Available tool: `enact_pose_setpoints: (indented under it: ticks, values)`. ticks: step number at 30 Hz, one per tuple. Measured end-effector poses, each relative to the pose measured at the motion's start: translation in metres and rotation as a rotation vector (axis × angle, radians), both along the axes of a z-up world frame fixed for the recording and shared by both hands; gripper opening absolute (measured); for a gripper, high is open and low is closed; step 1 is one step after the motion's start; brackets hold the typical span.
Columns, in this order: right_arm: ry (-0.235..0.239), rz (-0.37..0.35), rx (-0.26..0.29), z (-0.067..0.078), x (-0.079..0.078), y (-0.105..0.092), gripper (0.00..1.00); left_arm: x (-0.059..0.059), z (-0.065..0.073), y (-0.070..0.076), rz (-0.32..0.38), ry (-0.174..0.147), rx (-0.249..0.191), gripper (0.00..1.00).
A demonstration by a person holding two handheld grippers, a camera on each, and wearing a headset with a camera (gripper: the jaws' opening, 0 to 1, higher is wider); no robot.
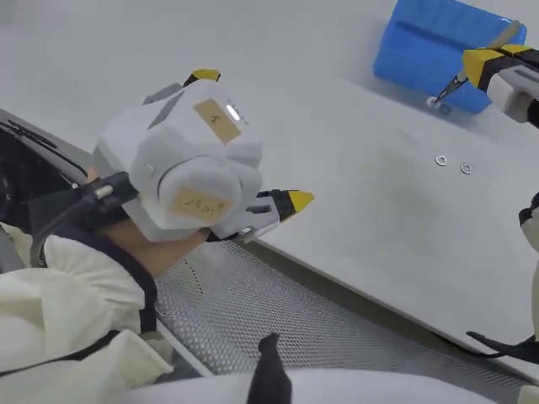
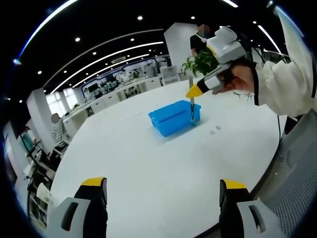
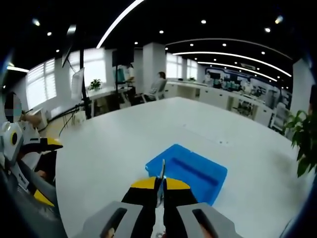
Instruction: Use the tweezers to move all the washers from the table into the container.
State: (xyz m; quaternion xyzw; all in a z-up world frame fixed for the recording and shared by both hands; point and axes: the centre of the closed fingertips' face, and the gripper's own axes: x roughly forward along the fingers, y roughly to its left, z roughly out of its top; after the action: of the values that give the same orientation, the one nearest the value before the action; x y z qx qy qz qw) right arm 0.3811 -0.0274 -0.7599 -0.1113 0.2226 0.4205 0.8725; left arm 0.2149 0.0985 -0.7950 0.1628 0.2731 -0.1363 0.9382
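Blue container [image 1: 421,42] stands just past my right gripper [image 1: 482,61], which clamps the tweezers [image 1: 450,87], tips at its near wall. Two washers [image 1: 440,160] lie on the table [image 1: 337,210] nearer me than those tips. My left gripper [image 2: 163,184] gapes wide.

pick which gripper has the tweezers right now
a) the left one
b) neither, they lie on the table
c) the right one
c: the right gripper has its jaws shut on the tweezers, whose tips sit at the near edge of the blue container, while the left gripper has its jaws open with nothing between them.
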Motion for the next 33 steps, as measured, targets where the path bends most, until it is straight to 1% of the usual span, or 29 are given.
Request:
enact_pose_setpoints:
  ticks: [2,5,9,12,17,21,24,28,33]
  values:
    - [-0.008,-0.002,0.007,0.003,0.004,0.002,0.00,0.000,0.000,-0.001,-0.006,-0.001,-0.001,0.96]
    - [-0.019,-0.001,0.013,0.006,0.009,0.005,0.00,-0.001,-0.001,-0.002,-0.009,0.006,0.001,0.96]
    - [-0.036,-0.005,0.028,0.011,0.018,0.010,0.00,-0.001,-0.001,-0.001,-0.007,0.008,0.004,0.96]
    - [-0.042,-0.012,0.042,0.013,0.025,0.014,0.00,-0.001,-0.001,-0.001,-0.006,0.009,0.004,0.96]
    - [-0.052,-0.018,0.057,0.016,0.034,0.021,0.00,-0.002,-0.003,-0.002,-0.009,0.022,0.011,0.96]
    - [-0.072,-0.014,0.039,0.013,0.041,0.023,0.00,-0.002,-0.004,-0.002,-0.009,0.025,0.004,0.96]
    - [-0.076,-0.016,0.038,0.011,0.046,0.025,0.00,-0.003,-0.004,-0.003,-0.009,0.027,0.005,0.95]
    - [-0.070,-0.021,0.036,0.006,0.054,0.026,0.00,-0.003,-0.004,-0.003,-0.008,0.031,0.007,0.95]
    - [-0.065,-0.022,0.034,0.001,0.057,0.028,0.00,-0.004,-0.006,-0.003,-0.011,0.041,0.012,0.95]
